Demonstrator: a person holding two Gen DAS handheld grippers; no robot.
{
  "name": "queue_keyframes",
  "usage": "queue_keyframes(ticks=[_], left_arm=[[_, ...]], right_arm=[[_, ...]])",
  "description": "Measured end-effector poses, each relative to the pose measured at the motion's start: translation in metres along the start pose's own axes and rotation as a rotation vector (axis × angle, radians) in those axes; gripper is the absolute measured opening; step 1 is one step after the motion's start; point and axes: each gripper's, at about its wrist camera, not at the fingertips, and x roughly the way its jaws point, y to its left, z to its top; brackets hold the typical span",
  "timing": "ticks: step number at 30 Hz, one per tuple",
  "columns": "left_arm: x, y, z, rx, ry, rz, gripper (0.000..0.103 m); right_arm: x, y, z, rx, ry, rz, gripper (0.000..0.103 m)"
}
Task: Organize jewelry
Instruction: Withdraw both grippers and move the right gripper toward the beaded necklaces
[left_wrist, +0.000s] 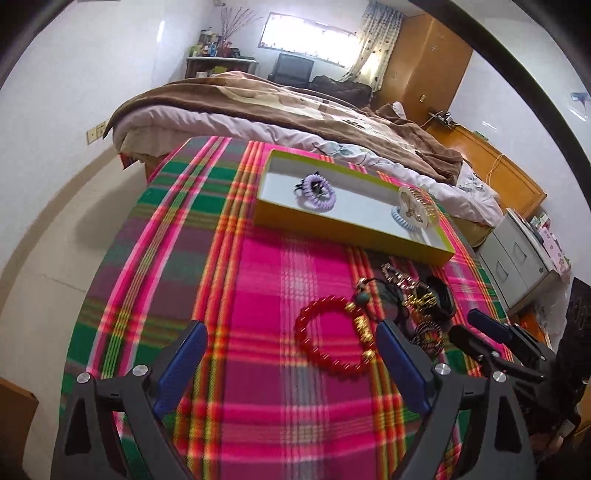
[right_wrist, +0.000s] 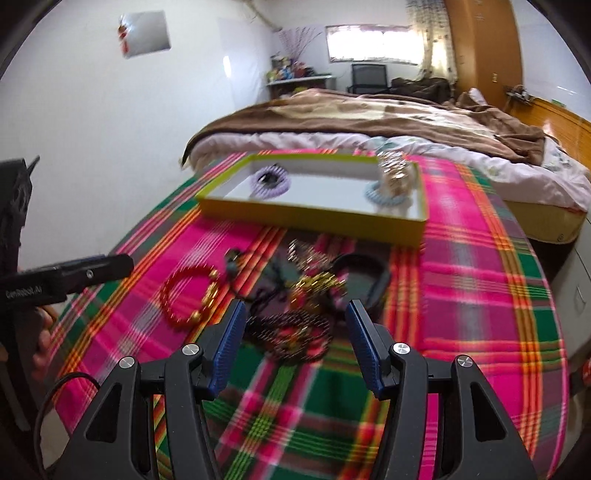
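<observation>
Sorting underway: my right gripper (right_wrist: 295, 343), fingers apart and empty, must descend onto the dark beaded bracelet (right_wrist: 291, 334) for the tray (right_wrist: 314, 218); left gripper (left_wrist: 291, 350) likewise apart.

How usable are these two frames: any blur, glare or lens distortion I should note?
Left wrist view: strong fisheye curvature with dark corners, the window blown out, the red bead bracelet fairly sharp. Right wrist view: the same bowing, but motion blur smears the plaid cloth and the tangled jewelry pile; the yellow-green tray stays readable.
</observation>
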Motion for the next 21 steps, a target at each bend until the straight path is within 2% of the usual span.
queue_keyframes(ticks=[8, 17, 18, 20, 21], left_arm=[[-0.007, 0.023, -0.015, -0.042, 0.001, 0.013, 0.092], [-0.002, 0.028, -0.018, -0.050, 0.018, -0.010, 0.092], [-0.001, 0.027, -0.017, -0.050, 0.020, -0.009, 0.092], [0.000, 0.026, -0.017, -0.048, 0.020, -0.010, 0.092], [0.001, 0.026, -0.017, -0.047, 0.023, -0.008, 0.092]], right_arm=[[0.012, 0.001, -0.002, 0.049, 0.056, -0.012, 0.057], [0.023, 0.003, 0.000, 0.067, 0.100, -0.045, 0.056], [0.023, 0.004, -0.001, 0.064, 0.100, -0.045, 0.055], [0.022, 0.003, -0.001, 0.071, 0.098, 0.000, 0.040], [0.023, 0.004, -0.001, 0.077, 0.100, 0.009, 0.039]])
